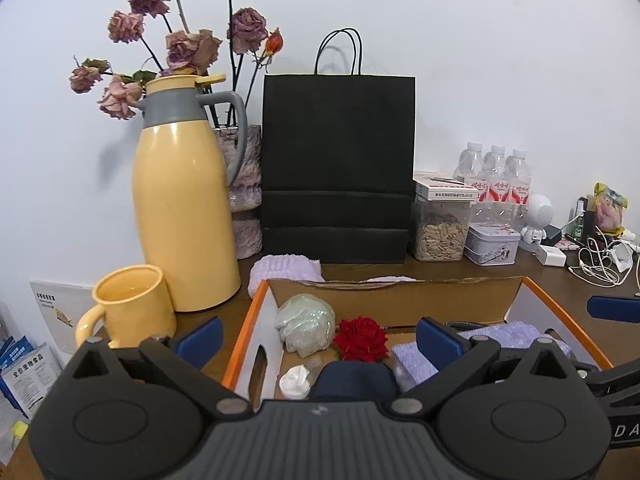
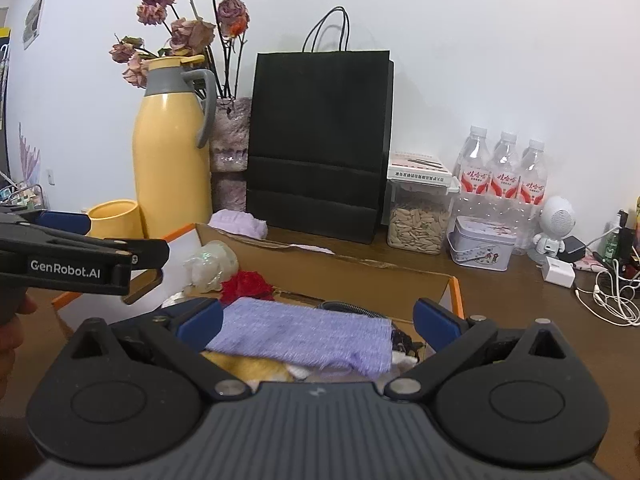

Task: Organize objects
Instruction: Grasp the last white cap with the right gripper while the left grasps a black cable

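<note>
Nearest, the left gripper (image 1: 318, 338) and the right gripper (image 2: 318, 320) are both hanging released, jaws spread wide and grasping nothing, just above an open cardboard box (image 1: 400, 294) with orange edges on the brown counter (image 2: 500, 288). Inside the box, a folded purple cloth (image 2: 304, 334) is lying at the near right, under the right gripper; a red fabric rose (image 1: 362, 338) and a pale crumpled bundle (image 1: 306, 324) are sitting to its left. Just beyond the far rim, another lilac cloth (image 1: 286, 268) is lying loose on the counter, probably next to go in. Grasping it well likely means reaching over the rim, pinching it mid-fold, and keeping clear of the yellow mug (image 1: 128, 308) and tall yellow flask (image 1: 182, 208) at far left. A black paper bag (image 1: 338, 164) is standing against the wall.
</note>
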The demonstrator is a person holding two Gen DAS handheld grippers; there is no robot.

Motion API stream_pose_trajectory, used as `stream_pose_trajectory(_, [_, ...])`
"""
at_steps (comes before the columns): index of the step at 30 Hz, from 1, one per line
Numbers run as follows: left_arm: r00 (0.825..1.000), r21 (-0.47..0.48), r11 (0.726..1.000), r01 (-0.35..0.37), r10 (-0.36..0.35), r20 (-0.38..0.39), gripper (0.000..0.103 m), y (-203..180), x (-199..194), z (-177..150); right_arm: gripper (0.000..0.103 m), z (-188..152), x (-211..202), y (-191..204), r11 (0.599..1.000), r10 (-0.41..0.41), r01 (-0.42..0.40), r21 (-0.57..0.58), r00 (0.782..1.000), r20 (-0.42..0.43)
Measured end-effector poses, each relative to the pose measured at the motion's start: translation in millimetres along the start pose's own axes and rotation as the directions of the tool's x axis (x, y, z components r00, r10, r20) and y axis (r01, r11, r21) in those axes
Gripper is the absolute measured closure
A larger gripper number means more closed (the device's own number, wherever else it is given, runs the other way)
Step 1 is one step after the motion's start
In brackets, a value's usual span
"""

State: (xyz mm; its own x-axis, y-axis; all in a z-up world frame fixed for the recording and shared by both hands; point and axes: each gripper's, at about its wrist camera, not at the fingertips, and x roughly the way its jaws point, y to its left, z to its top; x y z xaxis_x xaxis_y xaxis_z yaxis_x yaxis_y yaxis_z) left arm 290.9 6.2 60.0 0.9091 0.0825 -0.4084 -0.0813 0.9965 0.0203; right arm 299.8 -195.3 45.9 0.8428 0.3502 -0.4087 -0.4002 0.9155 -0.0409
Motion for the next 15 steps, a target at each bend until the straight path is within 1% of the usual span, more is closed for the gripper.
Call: stream_pose_trajectory(15, [0.999,-0.010,0.999,-0.039,0.039,-0.007,0.000,15,-60,-21,0.000,-20,-58,22,1.000,-0.001,0.001,-0.016,1.000,-0.010])
